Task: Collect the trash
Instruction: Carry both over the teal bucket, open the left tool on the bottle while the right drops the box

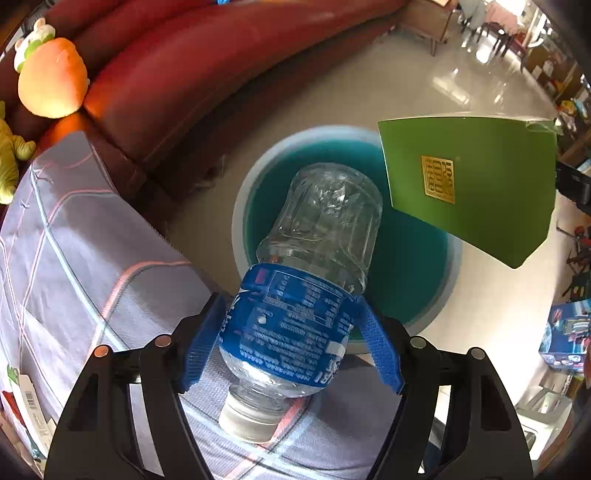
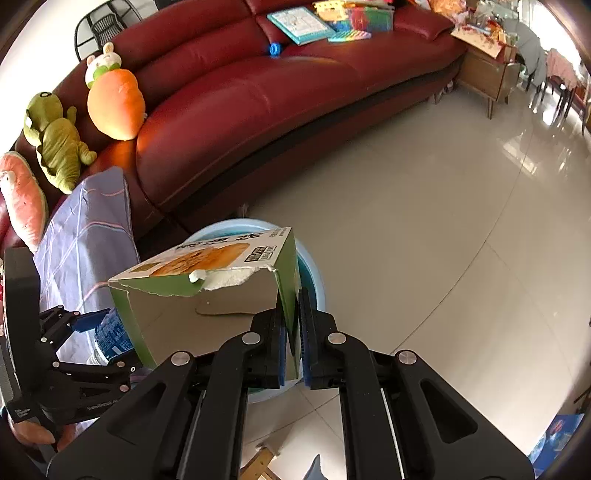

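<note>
A clear plastic bottle point(image 1: 306, 295) with a blue label lies between the blue pads of my left gripper point(image 1: 290, 321), which is shut on it, white cap toward the camera. It hangs over a round pale bin point(image 1: 243, 206) with a teal inside. My right gripper point(image 2: 293, 325) is shut on a side flap of a torn green cardboard box point(image 2: 207, 295), held above the same bin point(image 2: 314, 273). That box point(image 1: 469, 184) shows at the upper right of the left wrist view. In the right wrist view the left gripper point(image 2: 85, 325) and its bottle point(image 2: 110, 332) sit at the lower left.
A dark red leather sofa point(image 2: 258, 110) curves behind the bin, with plush toys point(image 2: 114, 103) on its arm and books point(image 2: 299, 22) on the seat. A plaid cloth-covered surface point(image 1: 92, 258) lies to the left. Glossy floor tiles point(image 2: 443, 221) stretch to the right.
</note>
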Tool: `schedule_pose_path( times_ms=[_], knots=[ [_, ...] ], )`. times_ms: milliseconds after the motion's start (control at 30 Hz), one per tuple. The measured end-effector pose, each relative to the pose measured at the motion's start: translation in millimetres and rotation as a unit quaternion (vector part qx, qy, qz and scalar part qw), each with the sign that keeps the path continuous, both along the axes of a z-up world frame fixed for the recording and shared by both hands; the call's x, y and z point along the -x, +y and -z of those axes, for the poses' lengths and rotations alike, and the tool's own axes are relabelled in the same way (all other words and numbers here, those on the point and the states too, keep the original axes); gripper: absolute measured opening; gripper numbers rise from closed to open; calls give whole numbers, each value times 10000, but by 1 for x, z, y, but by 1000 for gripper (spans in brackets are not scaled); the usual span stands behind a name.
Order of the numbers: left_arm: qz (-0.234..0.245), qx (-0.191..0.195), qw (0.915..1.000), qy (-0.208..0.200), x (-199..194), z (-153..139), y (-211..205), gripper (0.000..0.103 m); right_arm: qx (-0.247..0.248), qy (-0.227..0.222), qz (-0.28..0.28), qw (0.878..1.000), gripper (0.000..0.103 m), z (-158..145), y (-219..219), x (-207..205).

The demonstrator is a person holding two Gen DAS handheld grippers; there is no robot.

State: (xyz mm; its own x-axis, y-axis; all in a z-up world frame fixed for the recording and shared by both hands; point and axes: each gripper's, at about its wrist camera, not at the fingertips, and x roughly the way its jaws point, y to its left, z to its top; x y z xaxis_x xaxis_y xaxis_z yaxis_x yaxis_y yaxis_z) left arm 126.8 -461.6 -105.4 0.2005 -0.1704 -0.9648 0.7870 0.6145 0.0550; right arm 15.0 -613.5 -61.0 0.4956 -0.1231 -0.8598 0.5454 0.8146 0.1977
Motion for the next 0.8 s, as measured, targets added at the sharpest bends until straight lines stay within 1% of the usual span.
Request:
schedule_pose_path(
  times_ms=[233, 567, 667, 733, 800],
  knots=[
    [-103, 1, 9999, 83, -12, 9, 8, 74, -108, 154, -157, 9997, 6, 17, 7, -11],
    [-274, -7, 9995, 141, -15, 15, 21, 74, -265, 375, -314, 9985, 6, 38, 13, -21],
    [-350, 127, 9992, 176, -16, 10, 27, 74, -342, 455, -362, 9977, 7, 45, 16, -23],
    [-382, 224, 9989, 141, -16, 2, 33, 74, -400, 481, -415, 9972, 8, 48, 19, -25],
    [-435, 320, 9985, 91, -16, -6, 38, 77, -470, 495, -479, 9965, 15, 49, 22, -28]
  ],
)
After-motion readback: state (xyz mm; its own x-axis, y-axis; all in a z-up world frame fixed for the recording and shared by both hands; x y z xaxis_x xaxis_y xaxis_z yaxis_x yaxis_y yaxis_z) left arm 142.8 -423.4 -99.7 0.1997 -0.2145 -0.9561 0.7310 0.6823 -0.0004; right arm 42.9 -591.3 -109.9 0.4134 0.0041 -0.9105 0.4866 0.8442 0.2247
